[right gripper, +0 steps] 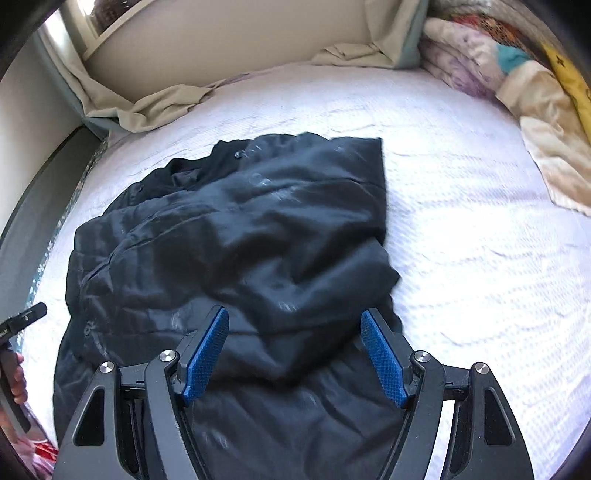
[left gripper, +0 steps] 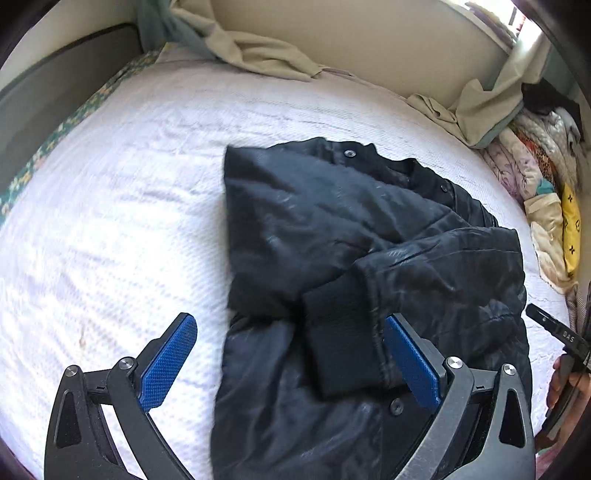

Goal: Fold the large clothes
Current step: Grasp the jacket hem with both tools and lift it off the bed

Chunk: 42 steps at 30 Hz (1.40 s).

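White textured bedding covers the bed [left gripper: 110,206] beneath both of my grippers, which hang over a black jacket [left gripper: 332,229] lying on it. My left gripper [left gripper: 291,354] is spread wide, holding nothing, its blue pads [left gripper: 170,362] on either side of a ribbed black cuff [left gripper: 340,332] folded across the jacket's front. My right gripper [right gripper: 295,354] is also open and empty, above the jacket's near hem. The jacket is partly folded: one side is turned over the body, a sleeve lies across the middle, and the fabric is creased and faintly shiny. Its collar [left gripper: 391,162], with snap buttons, points to the far side of the bed. Beyond it, beige curtain cloth [left gripper: 258,51] bunches against a cream wall. A pile of patterned bedding and a yellow cushion [left gripper: 570,229] sits at one end of the bed. A window [right gripper: 96,14] glares bright in the corner.
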Each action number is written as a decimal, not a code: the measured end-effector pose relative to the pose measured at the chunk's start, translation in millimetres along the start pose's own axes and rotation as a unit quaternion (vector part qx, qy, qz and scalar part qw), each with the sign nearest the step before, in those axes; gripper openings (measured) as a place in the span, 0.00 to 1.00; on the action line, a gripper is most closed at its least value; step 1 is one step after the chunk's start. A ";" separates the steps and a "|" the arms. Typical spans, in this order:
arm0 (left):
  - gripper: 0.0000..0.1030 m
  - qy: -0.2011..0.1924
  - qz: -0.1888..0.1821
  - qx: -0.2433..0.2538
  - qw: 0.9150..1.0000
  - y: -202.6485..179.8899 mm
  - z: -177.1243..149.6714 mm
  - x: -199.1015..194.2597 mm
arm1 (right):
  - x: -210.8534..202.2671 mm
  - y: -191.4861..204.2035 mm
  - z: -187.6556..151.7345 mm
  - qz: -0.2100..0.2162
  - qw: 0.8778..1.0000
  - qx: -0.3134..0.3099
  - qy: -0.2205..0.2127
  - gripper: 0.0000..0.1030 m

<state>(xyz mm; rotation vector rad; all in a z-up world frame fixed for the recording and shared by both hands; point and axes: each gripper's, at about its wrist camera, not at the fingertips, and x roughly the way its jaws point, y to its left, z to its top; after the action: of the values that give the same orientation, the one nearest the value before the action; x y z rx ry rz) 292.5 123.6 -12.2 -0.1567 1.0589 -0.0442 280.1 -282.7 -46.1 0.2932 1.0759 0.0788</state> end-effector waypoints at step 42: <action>0.93 0.144 -0.203 -0.138 0.959 65.9 -215.2 -46.1 | -78.3 -104.4 -225.6 0.220 0.947 0.188 0.137 0.75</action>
<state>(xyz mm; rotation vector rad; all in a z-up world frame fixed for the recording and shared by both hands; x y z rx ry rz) 79.9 170.8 -85.5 -0.6354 1.3076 -0.2984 37.0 -354.2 -107.1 0.8867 1.2848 0.3234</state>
